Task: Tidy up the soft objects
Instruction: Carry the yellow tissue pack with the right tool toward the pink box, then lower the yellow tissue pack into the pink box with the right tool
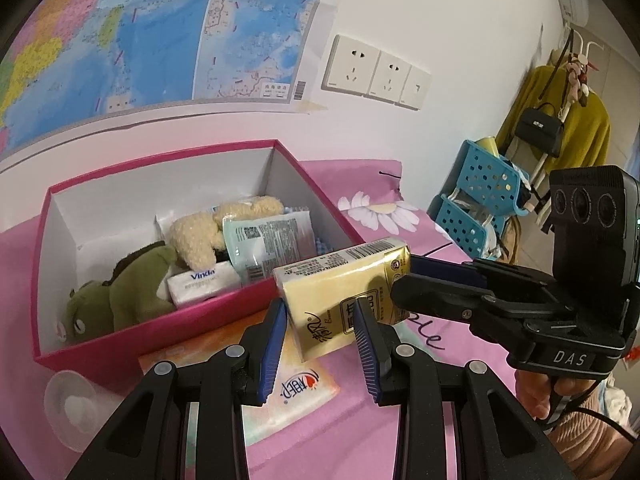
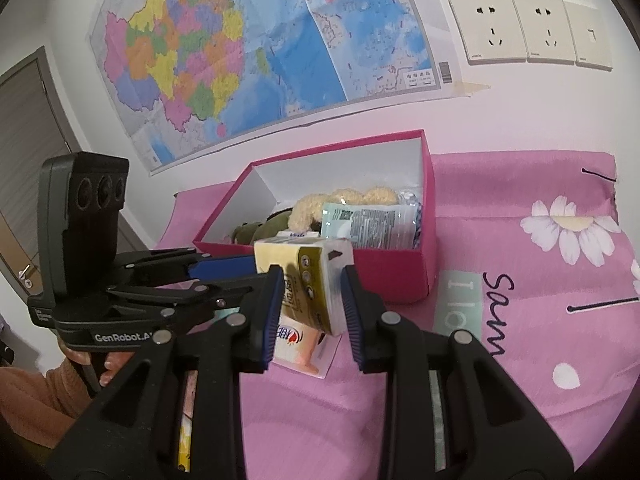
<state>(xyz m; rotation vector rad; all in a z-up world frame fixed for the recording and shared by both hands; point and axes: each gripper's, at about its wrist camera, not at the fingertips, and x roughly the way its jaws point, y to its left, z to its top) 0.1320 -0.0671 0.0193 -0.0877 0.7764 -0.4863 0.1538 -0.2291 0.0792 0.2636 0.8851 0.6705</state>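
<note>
Pink bedsheet (image 2: 520,340) below, both claws (image 1: 320,332) (image 2: 310,312) clamp the yellow tissue pack (image 1: 344,288) near the box (image 1: 224,316)

tissue pack (image 1: 344,292): glossy yellow plastic film, crinkled
box (image 1: 224,312): matt pink card, white inside
toys in box: green plush (image 1: 120,292), cream fleece (image 1: 196,236), both fuzzy
cloth (image 2: 520,320) under box: matt pink woven print
gripper pads (image 1: 274,344): ribbed blue rubber
</note>
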